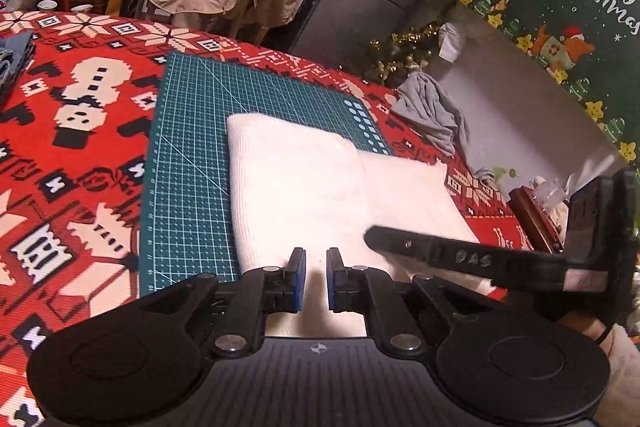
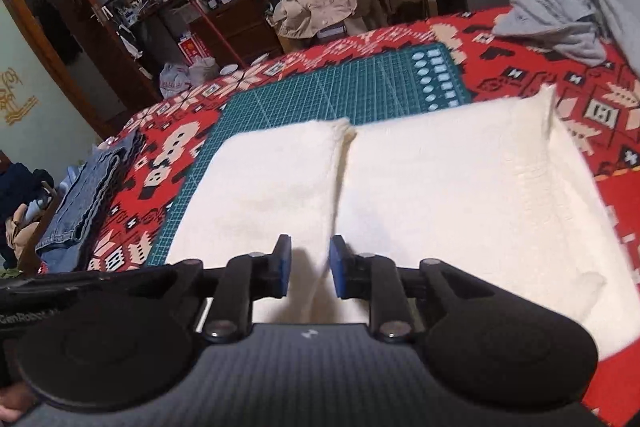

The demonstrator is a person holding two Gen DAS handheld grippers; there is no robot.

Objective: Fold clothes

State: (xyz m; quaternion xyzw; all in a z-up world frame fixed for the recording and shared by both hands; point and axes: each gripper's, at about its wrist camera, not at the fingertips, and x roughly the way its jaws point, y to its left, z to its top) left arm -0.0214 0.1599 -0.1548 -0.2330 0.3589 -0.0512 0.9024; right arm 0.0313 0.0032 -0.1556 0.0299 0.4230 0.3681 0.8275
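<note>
The white garment [image 1: 304, 187] lies mid-frame, partly on the green cutting mat [image 1: 188, 147], its sides already folded in. At lower centre, the left gripper [image 1: 316, 279] and right gripper [image 2: 308, 267] are nearly closed, apparently pinching its near edge. The next move is probably to lift both evenly and fold toward the far edge.

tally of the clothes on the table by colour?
White: 1, the white garment, partly folded, on the green cutting mat
Grey: 1, the crumpled grey garment
Blue denim: 1, the folded jeans
Total: 3

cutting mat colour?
Dark teal-green cutting mat with a pale grid; clearest in the left wrist view.
</note>
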